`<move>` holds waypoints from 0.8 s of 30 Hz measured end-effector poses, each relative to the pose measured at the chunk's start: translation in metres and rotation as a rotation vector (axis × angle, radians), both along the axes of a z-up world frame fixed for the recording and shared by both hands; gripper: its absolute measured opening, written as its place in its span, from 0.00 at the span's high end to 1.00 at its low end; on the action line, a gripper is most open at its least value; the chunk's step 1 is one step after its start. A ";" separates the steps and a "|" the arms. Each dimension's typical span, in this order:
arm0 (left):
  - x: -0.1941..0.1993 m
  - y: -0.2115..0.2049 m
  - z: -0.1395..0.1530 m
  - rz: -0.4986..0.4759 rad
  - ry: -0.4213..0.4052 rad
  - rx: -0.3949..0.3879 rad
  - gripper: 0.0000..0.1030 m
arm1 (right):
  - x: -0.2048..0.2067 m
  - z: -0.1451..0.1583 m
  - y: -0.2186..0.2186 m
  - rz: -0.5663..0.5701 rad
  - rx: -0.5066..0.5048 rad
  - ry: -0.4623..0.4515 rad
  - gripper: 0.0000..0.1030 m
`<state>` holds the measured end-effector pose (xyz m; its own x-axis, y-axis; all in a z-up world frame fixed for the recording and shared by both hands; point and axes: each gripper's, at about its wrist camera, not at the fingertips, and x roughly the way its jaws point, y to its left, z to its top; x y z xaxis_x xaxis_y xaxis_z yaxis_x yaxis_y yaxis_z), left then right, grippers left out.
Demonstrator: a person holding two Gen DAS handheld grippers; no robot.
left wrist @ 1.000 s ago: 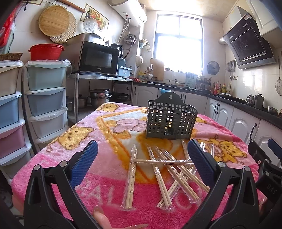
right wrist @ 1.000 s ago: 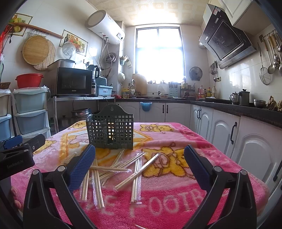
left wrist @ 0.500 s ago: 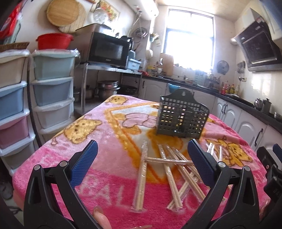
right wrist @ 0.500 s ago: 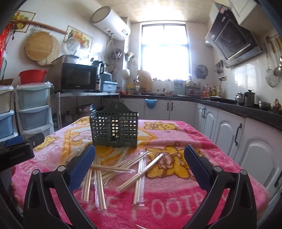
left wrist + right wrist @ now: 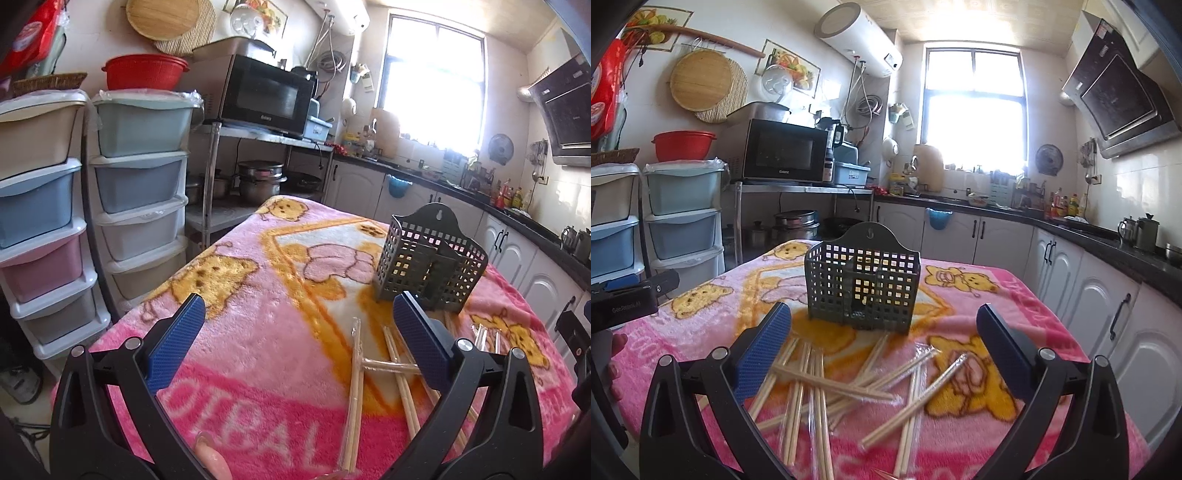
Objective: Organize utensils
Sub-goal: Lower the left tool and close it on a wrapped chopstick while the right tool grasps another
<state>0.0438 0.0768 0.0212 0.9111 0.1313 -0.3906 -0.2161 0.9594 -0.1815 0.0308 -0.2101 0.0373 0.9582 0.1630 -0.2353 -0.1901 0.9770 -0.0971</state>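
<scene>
Left gripper (image 5: 299, 343): swung toward own left since a second ago; drawers (image 5: 136, 177) and microwave (image 5: 269, 96) now fill more of the left wrist view, chopsticks (image 5: 373, 365) pushed off to its right.
Right gripper (image 5: 882, 343): moved in a little; holder (image 5: 862, 286) larger in the right wrist view.
Chopsticks, holder: no shift on the blanket (image 5: 258, 332).

Pink blanket-covered table (image 5: 1027, 295) carries grid holder (image 5: 862, 286) and scattered wrapped chopsticks (image 5: 849, 384).
</scene>
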 end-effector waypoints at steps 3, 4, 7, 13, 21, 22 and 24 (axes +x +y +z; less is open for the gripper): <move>0.011 0.003 0.004 -0.046 0.026 -0.020 0.09 | 0.012 0.004 -0.003 -0.005 0.007 0.015 0.06; 0.015 0.002 0.005 -0.055 0.033 -0.016 0.09 | 0.016 0.006 -0.003 -0.009 0.005 0.020 0.06; 0.032 -0.003 0.006 -0.096 0.081 -0.009 0.09 | 0.028 0.008 -0.006 -0.021 -0.007 0.040 0.06; 0.069 -0.018 -0.002 -0.193 0.181 -0.004 0.09 | 0.052 0.006 -0.019 -0.058 -0.045 0.087 0.06; 0.116 -0.031 -0.014 -0.294 0.298 -0.023 0.09 | 0.090 -0.008 -0.058 -0.135 -0.017 0.221 0.06; 0.123 -0.031 -0.016 -0.311 0.312 -0.025 0.09 | 0.096 -0.011 -0.062 -0.142 -0.016 0.240 0.06; 0.132 -0.030 -0.020 -0.335 0.330 -0.039 0.09 | 0.110 -0.017 -0.071 -0.158 -0.016 0.296 0.06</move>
<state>0.1760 0.0466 0.0014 0.7271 -0.1692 -0.6654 0.0521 0.9800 -0.1923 0.1403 -0.2808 0.0206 0.8610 0.0117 -0.5085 -0.0586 0.9954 -0.0763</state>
